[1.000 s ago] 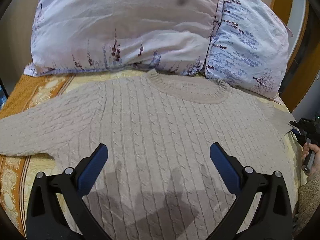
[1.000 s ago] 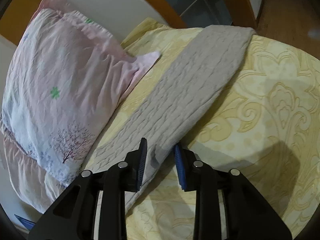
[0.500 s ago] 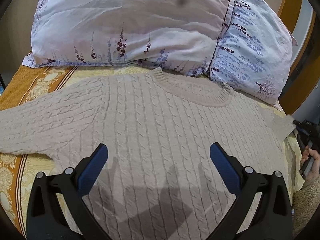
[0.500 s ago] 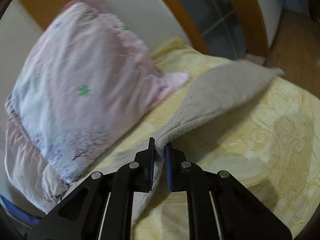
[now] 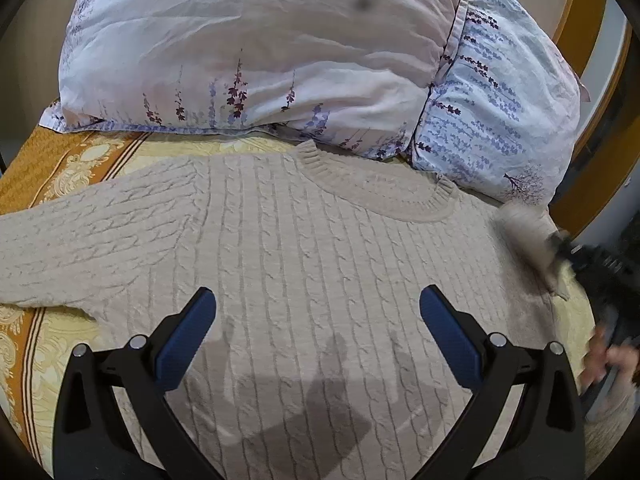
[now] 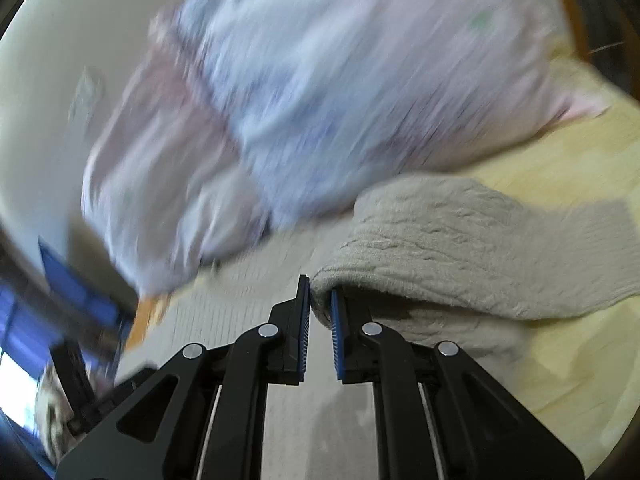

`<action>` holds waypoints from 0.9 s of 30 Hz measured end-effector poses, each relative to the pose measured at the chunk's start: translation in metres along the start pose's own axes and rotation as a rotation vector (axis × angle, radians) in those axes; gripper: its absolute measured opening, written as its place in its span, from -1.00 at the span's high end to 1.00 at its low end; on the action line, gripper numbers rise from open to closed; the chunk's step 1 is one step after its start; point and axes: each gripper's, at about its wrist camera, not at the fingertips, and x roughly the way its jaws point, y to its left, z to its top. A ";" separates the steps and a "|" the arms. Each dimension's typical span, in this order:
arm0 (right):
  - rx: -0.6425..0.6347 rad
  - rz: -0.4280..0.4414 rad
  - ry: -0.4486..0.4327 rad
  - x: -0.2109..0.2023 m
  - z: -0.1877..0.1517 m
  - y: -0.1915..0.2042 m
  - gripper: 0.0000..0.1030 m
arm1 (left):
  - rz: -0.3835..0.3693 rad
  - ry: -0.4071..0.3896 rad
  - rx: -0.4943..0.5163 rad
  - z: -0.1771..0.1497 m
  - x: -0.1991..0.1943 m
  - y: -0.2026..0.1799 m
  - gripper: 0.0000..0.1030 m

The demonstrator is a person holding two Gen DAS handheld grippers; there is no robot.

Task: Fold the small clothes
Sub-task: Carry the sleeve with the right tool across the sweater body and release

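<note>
Right wrist view was heavily motion-blurred: the pillows [image 6: 304, 92] read only as smeared lilac and pink, and a blue-and-black shape at the lower left edge could not be identified. The right gripper [image 6: 320, 300] itself was sharp, its blue pads nearly together and clamped on a fold of the sweater's right sleeve [image 6: 460, 248]. The sleeve was raised off the yellow patterned bedspread [image 6: 580, 360] and doubled over near the pads; its cuff end ran off toward the right edge.

Left wrist view was clear in the middle and blurred at the right margin. The beige cable-knit sweater [image 5: 312, 264] lay flat, front up, on the bedspread [image 5: 72, 160], neckline [image 5: 384, 192] toward the two floral pillows [image 5: 256, 48], the collar just beside their lower edge. The left sleeve [image 5: 80, 240] stretched out flat and was cut off at the frame's left edge. The hem was hidden below the gripper body. The left gripper [image 5: 316, 316] hung over the sweater's chest with its jaws spread wide, gripping nothing. At far right, the lifted sleeve [image 5: 528, 232] and the right gripper [image 5: 592, 264] showed only as blur; a hand [image 5: 612, 360] was barely legible.
</note>
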 end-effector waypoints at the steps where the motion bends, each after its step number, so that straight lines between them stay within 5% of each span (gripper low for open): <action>1: -0.011 -0.004 0.047 0.014 -0.008 0.005 0.79 | -0.007 0.002 -0.002 0.000 0.000 0.000 -0.97; 4: -0.023 -0.031 0.109 0.033 -0.022 0.009 0.71 | -0.023 0.007 -0.003 -0.001 -0.002 -0.001 -0.97; 8: 0.098 0.026 0.087 0.022 -0.015 -0.005 -0.19 | -0.030 0.005 0.005 -0.002 -0.003 -0.001 -0.97; 10: 0.152 0.023 0.040 0.010 -0.009 -0.014 -0.21 | -0.037 0.005 0.003 -0.002 -0.003 0.000 -0.97; 19: 0.430 -0.088 -0.128 -0.031 0.004 -0.093 -0.09 | -0.072 0.012 -0.013 -0.003 -0.002 0.001 -0.97; 22: 0.430 -0.174 -0.160 -0.042 0.006 -0.104 0.21 | -0.096 0.004 -0.024 -0.001 -0.005 0.003 -0.97; 24: 0.408 -0.252 -0.174 -0.045 0.009 -0.107 0.57 | -0.097 0.000 -0.024 0.000 -0.005 0.005 -0.97; 27: 0.342 -0.318 -0.189 -0.049 0.013 -0.103 0.79 | -0.108 -0.005 -0.033 0.001 -0.005 0.009 -0.97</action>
